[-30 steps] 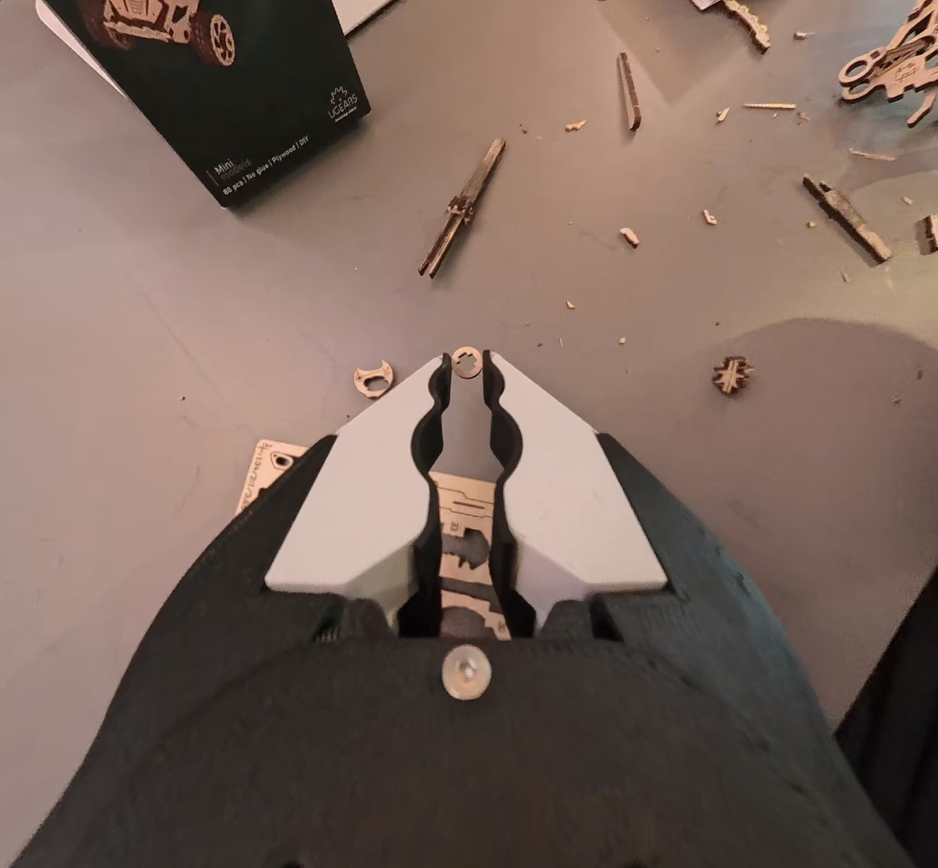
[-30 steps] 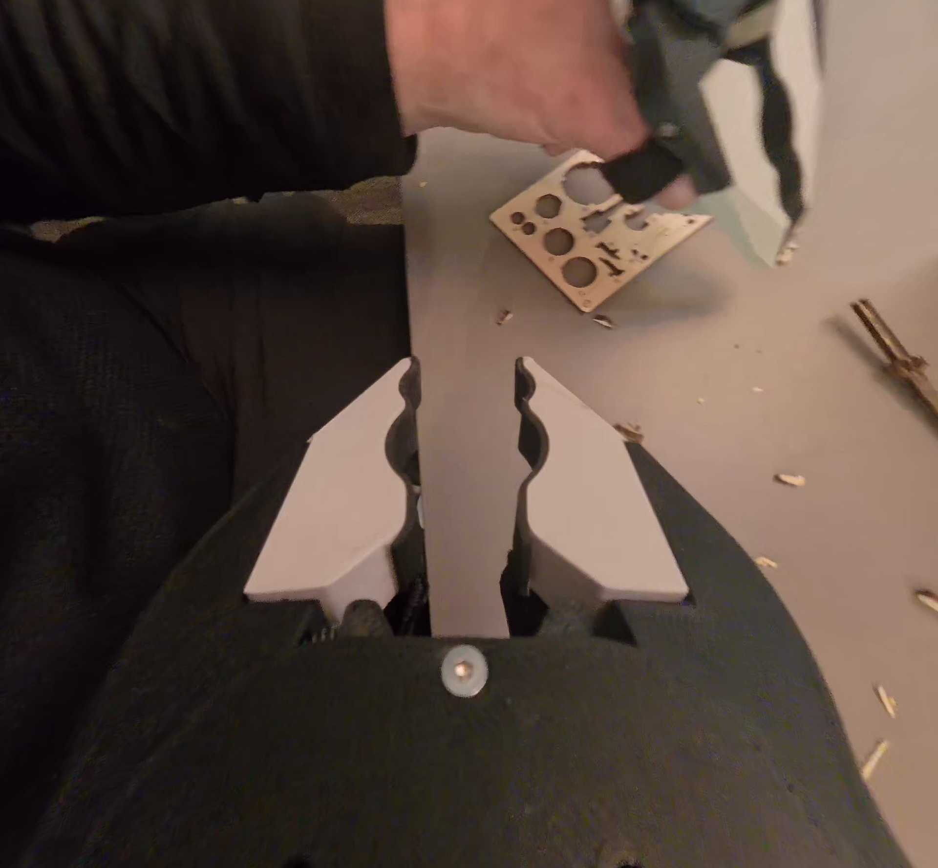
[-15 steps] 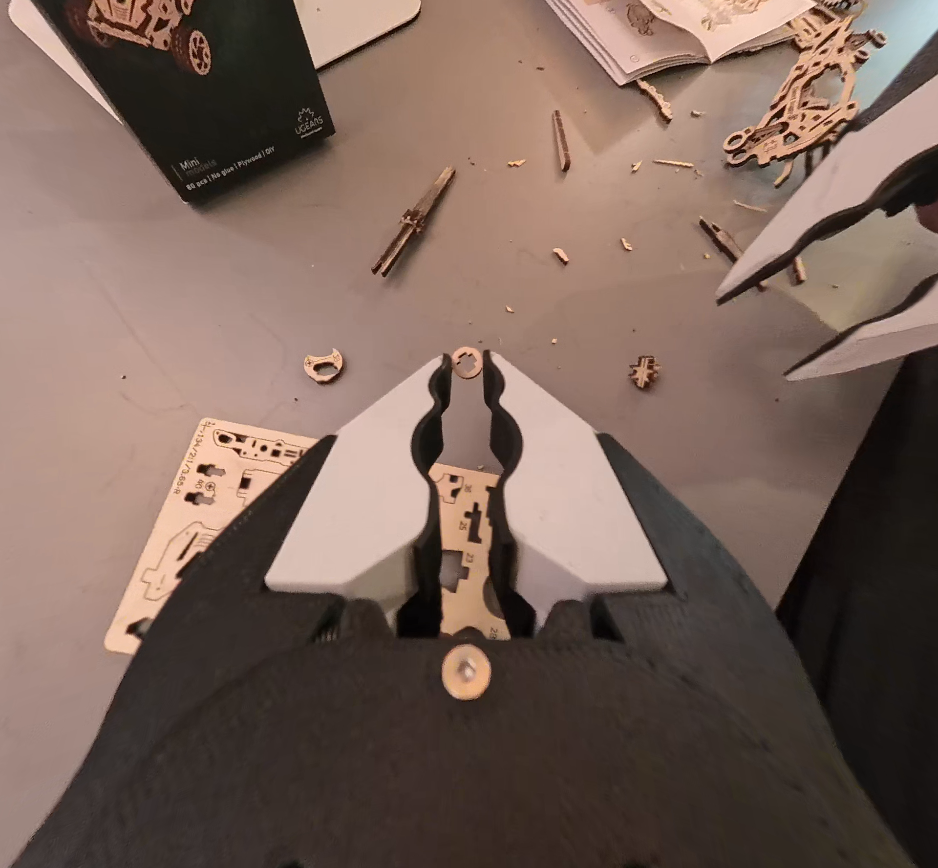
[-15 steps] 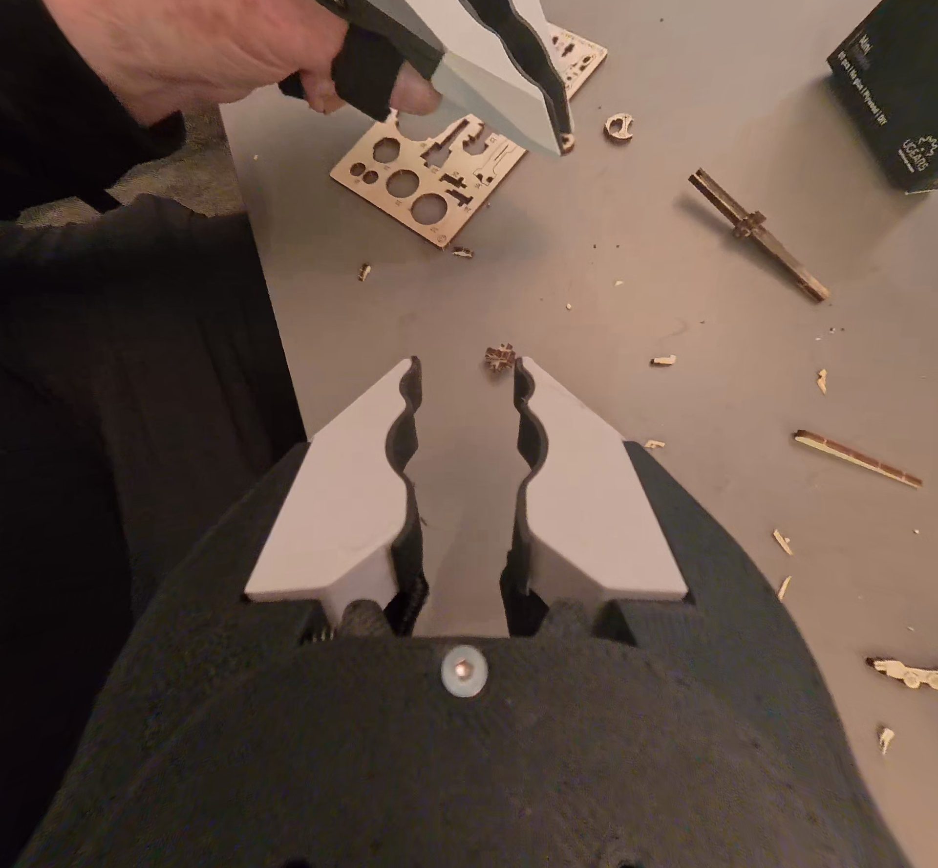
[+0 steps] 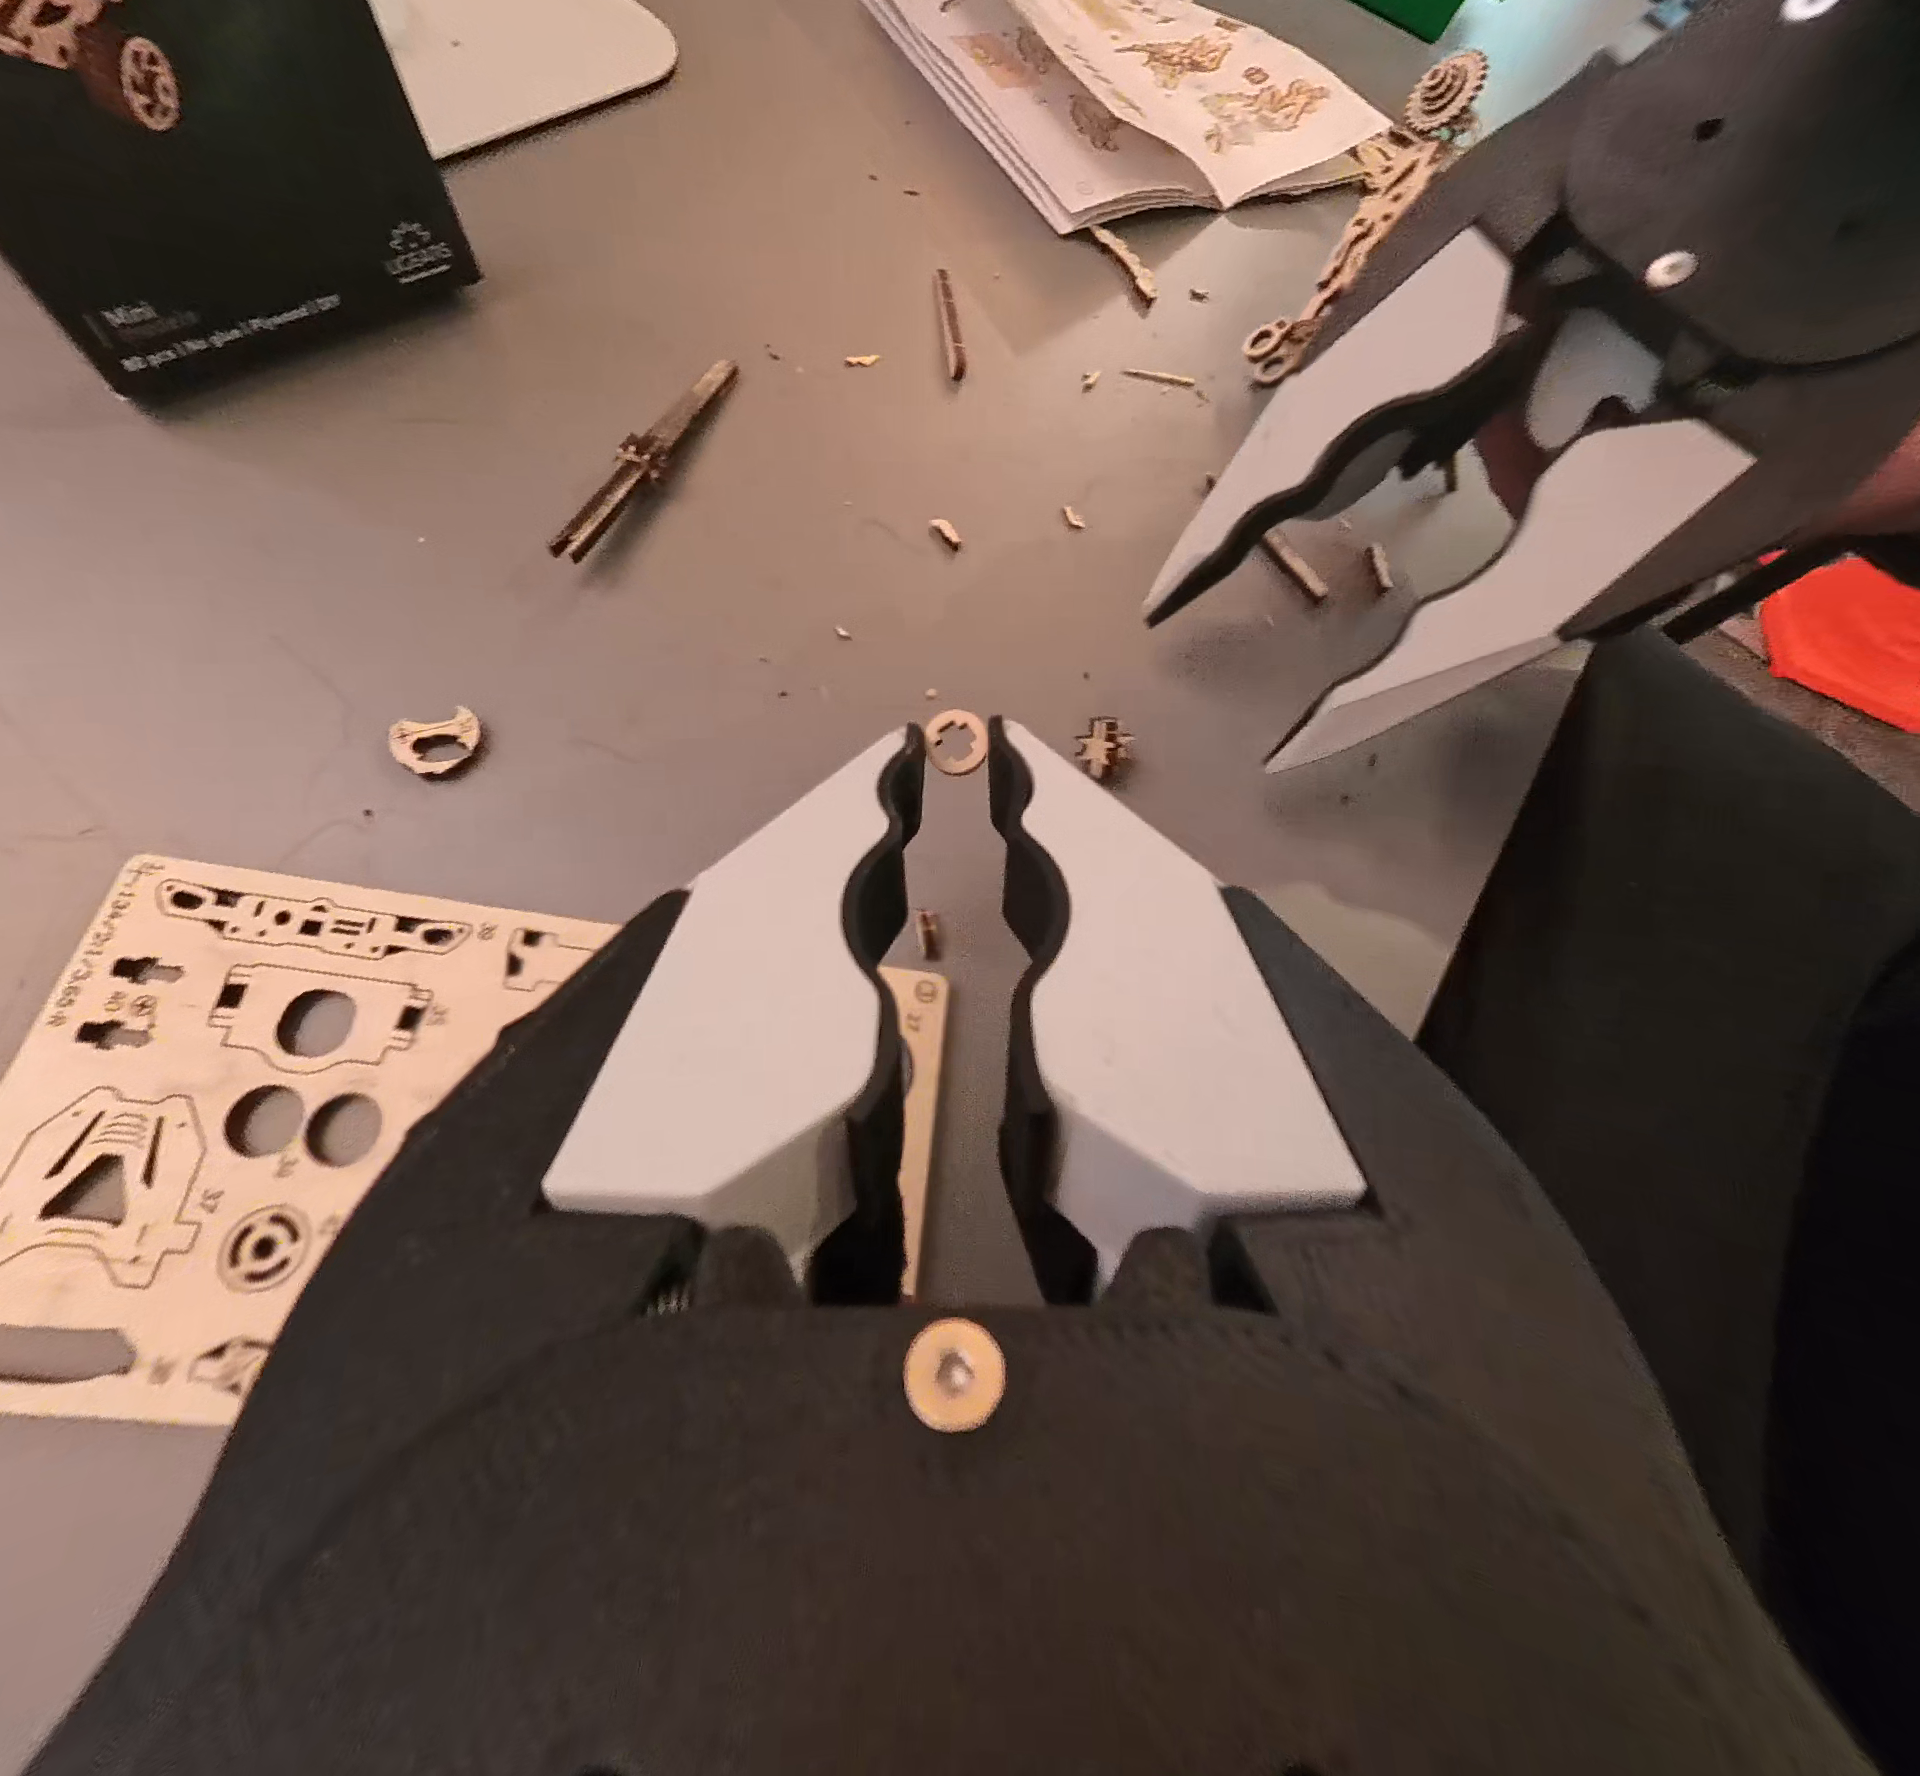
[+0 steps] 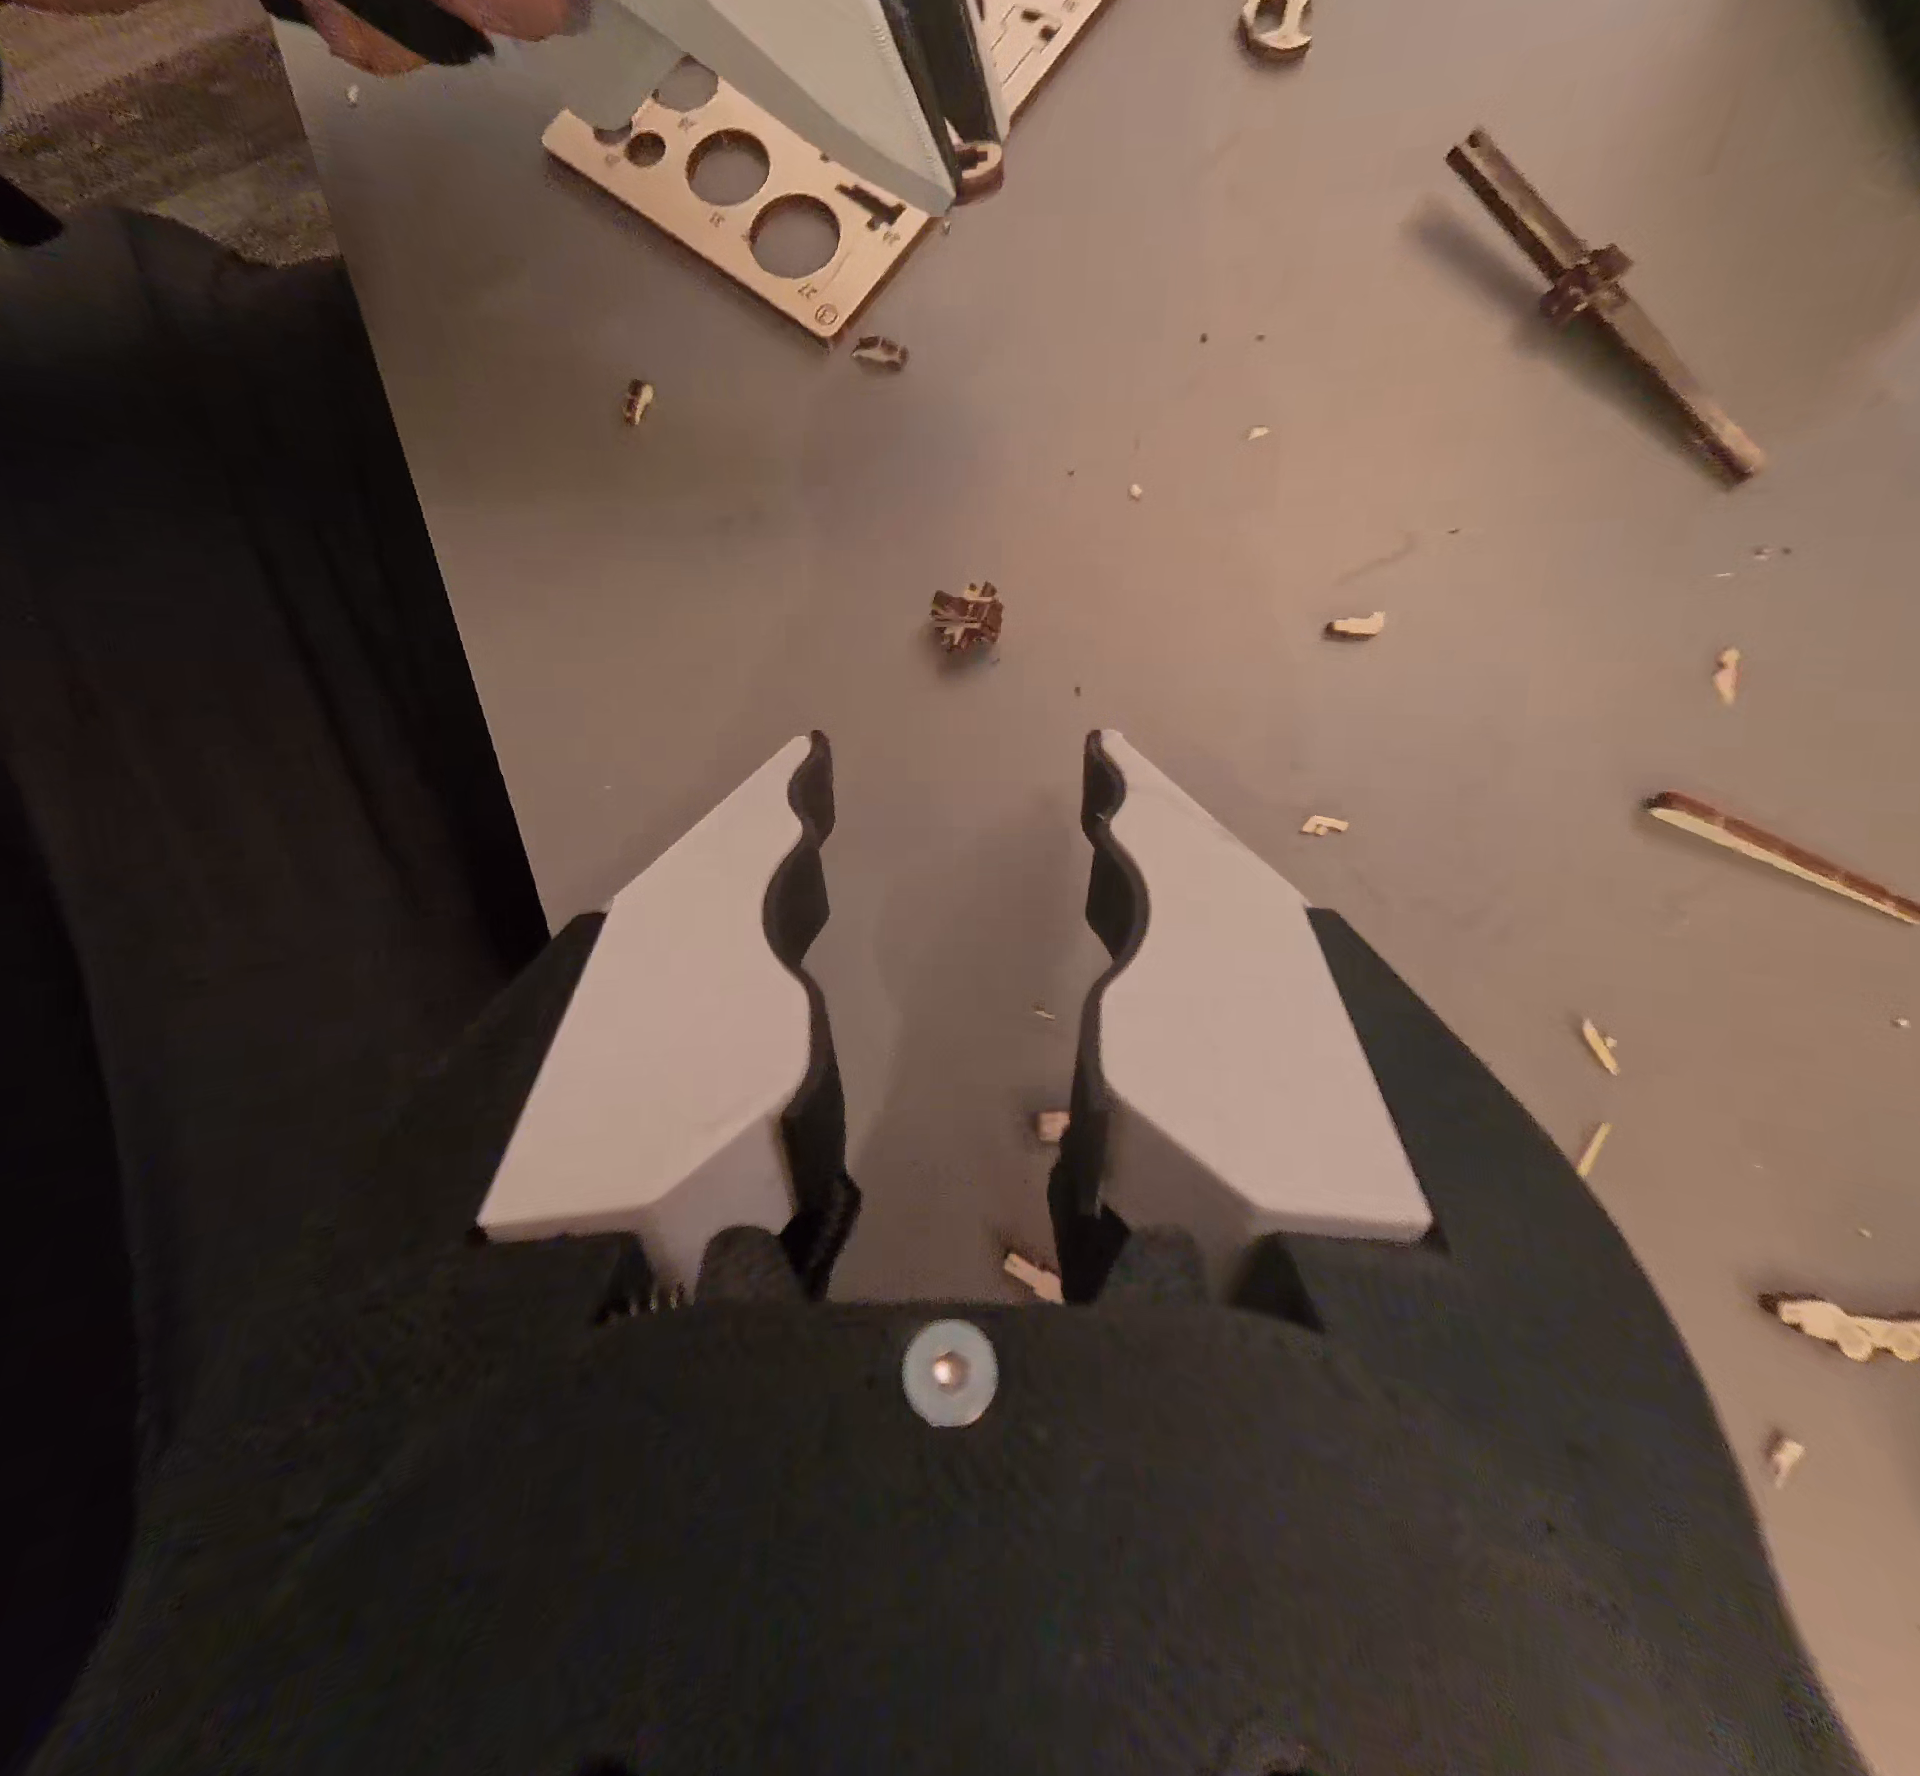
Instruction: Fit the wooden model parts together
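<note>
A: Left to right across the grey table (image 5: 727, 687). Far left, a dark box (image 5: 208, 168) is seen standing, printed with a wooden vehicle; writing is present but is not recorded. Near left, a plywood sheet (image 5: 156, 1103) with parts punched out is laid flat, small numbers burnt into it.

B: And the left gripper (image 5: 956, 750)?

A: Closed on a small wooden ring (image 5: 956, 742), pinched at the very tips and held just above the table. Just right of it a small cross-shaped hub (image 5: 1104, 747) is lying flat. Further right, the right gripper (image 5: 1210, 682) is held above the table, its jaws apart, with nothing in them.

B: The step in hand?

A: Judged to be the mating of ring and hub. The hub would best be taken squarely by the right gripper, and the ring's notched hole lined up with the hub's arms before any pressing. The ring is thin; a light grip is advised, or it may snap or flick out.

B: Far right?

A: An open booklet (image 5: 1122, 95) with diagrams; beyond it a half-built model (image 5: 1382, 199).
</note>
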Action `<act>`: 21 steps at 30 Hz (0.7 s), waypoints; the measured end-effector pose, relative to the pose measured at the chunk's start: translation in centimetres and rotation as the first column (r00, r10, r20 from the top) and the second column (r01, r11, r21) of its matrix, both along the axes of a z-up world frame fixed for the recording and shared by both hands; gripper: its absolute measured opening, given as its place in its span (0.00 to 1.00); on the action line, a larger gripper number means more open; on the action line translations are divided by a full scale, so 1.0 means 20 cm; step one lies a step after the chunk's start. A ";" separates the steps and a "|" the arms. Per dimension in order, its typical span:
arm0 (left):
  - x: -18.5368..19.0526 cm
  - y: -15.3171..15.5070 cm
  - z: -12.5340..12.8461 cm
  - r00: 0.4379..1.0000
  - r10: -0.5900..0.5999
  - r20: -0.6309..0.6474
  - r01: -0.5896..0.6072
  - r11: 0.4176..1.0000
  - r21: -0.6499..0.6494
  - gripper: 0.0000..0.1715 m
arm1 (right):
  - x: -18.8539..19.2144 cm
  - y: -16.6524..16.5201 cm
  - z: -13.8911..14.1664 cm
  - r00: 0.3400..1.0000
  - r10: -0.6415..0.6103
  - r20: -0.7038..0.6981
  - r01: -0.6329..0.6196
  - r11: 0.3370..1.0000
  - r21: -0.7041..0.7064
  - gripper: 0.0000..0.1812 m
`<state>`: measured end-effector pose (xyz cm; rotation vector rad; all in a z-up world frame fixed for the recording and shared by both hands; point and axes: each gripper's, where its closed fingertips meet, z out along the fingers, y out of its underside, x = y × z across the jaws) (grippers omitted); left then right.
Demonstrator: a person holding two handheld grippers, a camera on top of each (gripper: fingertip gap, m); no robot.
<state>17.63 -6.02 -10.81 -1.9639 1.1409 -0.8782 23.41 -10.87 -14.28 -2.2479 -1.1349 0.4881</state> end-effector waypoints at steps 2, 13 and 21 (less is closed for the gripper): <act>0.02 -0.04 0.01 0.999 -0.030 0.013 0.030 1.000 0.003 0.06 | -0.02 0.01 -0.02 1.000 0.005 0.009 -0.005 1.000 -0.002 0.24; 0.11 -0.13 -0.01 0.995 -0.101 0.012 0.101 0.995 0.023 0.06 | -0.09 0.08 -0.08 0.999 0.022 0.032 -0.023 0.998 0.057 0.19; 0.08 -0.12 -0.01 0.997 -0.079 0.021 0.078 0.996 0.029 0.06 | -0.11 0.11 -0.08 0.996 0.044 0.073 -0.050 0.995 0.086 0.15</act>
